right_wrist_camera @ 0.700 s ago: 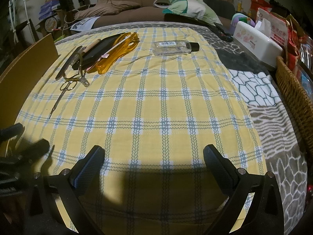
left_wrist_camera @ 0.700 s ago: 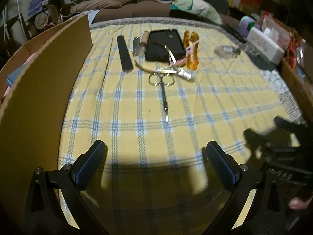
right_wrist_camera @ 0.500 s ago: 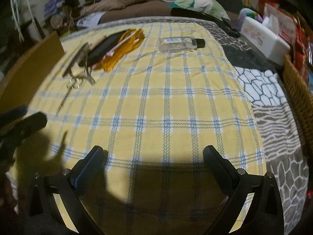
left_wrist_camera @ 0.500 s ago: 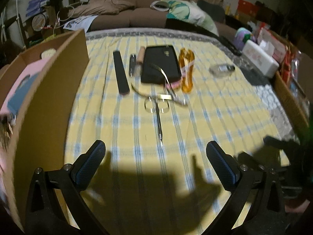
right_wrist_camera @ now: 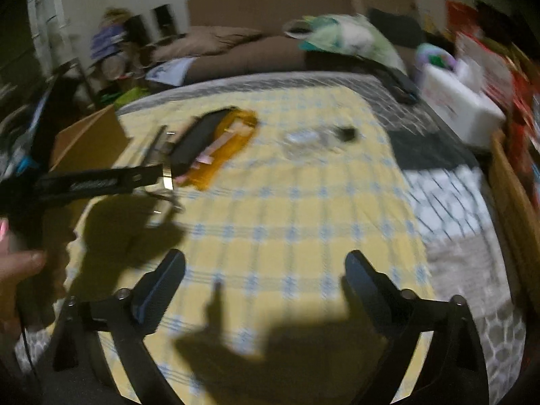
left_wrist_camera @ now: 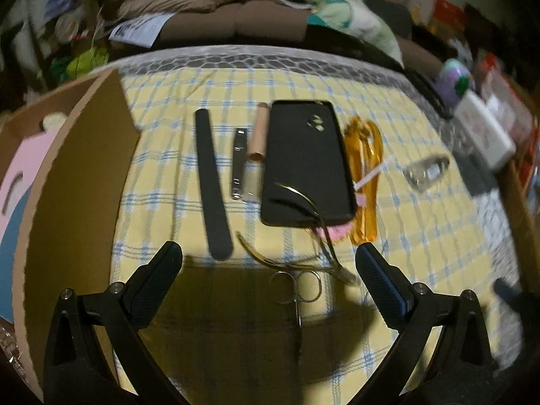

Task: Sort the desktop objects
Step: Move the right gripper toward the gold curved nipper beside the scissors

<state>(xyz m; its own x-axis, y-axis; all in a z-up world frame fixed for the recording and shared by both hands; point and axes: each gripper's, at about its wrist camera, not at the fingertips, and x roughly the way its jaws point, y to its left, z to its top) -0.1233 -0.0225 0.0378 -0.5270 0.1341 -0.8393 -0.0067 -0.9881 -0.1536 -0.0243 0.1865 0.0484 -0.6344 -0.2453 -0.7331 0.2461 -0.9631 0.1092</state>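
yellow checked cloth (left_wrist_camera: 175,202) on the counter; left gripper (left_wrist_camera: 270,270), jaws apart, empty, scissors (left_wrist_camera: 297,290) between them, lying twelve-to-six; right gripper (right_wrist_camera: 265,271) apart, farther off.

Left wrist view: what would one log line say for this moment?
left gripper: open, empty | over: scissors | right gripper: open, empty | box: at left

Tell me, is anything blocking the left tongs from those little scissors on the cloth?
Nothing visible does. The left tongs hang open above the small scissors, whose loops lie between the fingers; only curved gold nippers touch the far end.
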